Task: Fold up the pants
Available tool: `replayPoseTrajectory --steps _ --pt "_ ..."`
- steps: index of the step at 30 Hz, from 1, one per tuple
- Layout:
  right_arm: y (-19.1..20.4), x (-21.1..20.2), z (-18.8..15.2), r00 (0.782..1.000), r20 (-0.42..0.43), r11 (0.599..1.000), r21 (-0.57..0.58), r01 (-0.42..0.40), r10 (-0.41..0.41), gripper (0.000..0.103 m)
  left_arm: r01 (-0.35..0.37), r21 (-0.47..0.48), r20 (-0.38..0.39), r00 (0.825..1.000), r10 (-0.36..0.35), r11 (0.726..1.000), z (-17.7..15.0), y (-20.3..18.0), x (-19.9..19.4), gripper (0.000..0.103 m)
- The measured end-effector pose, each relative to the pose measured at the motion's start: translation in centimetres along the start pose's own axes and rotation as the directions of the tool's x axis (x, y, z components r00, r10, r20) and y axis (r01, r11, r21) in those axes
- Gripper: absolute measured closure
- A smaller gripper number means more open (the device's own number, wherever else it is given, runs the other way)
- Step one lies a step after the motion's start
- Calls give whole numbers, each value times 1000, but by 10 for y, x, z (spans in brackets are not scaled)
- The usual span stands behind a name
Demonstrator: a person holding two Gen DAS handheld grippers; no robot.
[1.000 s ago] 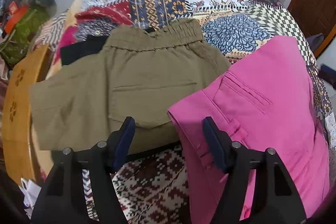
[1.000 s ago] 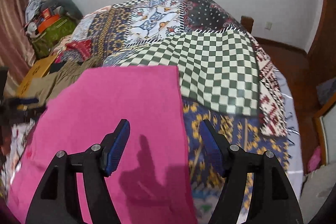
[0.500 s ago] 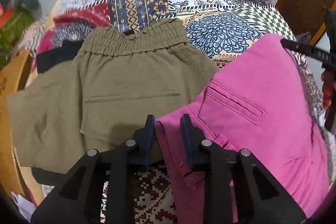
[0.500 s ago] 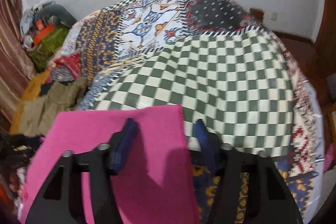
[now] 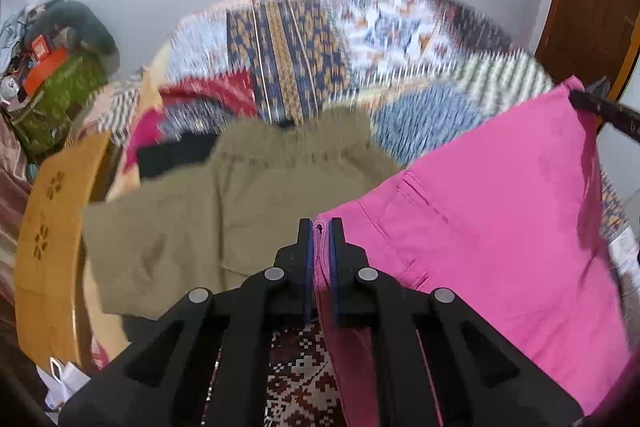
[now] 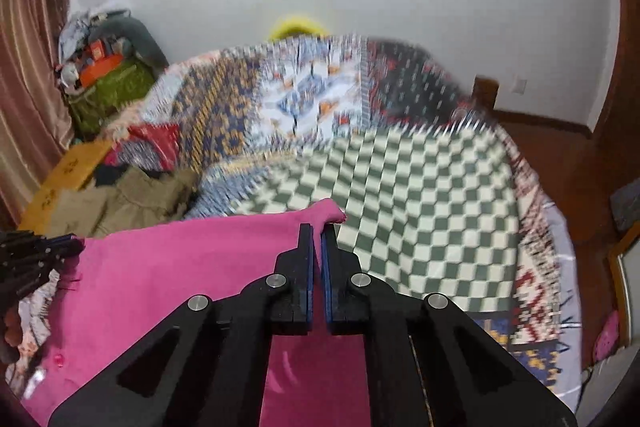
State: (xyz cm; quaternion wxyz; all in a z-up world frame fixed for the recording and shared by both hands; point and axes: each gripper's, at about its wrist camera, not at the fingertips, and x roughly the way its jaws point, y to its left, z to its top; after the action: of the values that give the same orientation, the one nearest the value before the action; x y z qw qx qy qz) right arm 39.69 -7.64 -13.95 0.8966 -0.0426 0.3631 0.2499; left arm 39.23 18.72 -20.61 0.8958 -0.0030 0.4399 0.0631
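Left wrist view: left tongs (image 5: 319, 227) pinched on pink pants (image 5: 492, 227) at waistband corner; right tongs (image 6: 318, 231) clamped on hem corner, likely for lifting cloth taut above quilt (image 6: 420, 187) beyond, olive shorts (image 5: 240, 195) ahead-left.

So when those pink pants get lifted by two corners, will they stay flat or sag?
Probably sag: the pink pants are thin cloth, already creasing near the left gripper. The corner bunches at the right gripper, so they are likely floppy. Likely light too, since small pinches hold them.
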Motion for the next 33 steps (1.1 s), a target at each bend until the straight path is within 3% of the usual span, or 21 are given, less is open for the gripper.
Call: replayPoseTrajectory --steps 5,11,26,33 --pt "3 -63 19 995 97 1000 -26 15 -12 100 17 17 120 993 -19 1000 21 -9 -62 96" --pt "10 -121 16 988 156 999 -45 11 -4 100 44 68 175 983 -56 997 17 -29 -117 96" --pt "28 -202 -61 991 127 995 -86 43 -32 100 33 126 195 979 -58 991 -74 -50 -189 97" --pt "31 -221 -112 997 73 999 -38 31 -28 100 55 149 134 988 -75 987 -128 -54 -194 96"
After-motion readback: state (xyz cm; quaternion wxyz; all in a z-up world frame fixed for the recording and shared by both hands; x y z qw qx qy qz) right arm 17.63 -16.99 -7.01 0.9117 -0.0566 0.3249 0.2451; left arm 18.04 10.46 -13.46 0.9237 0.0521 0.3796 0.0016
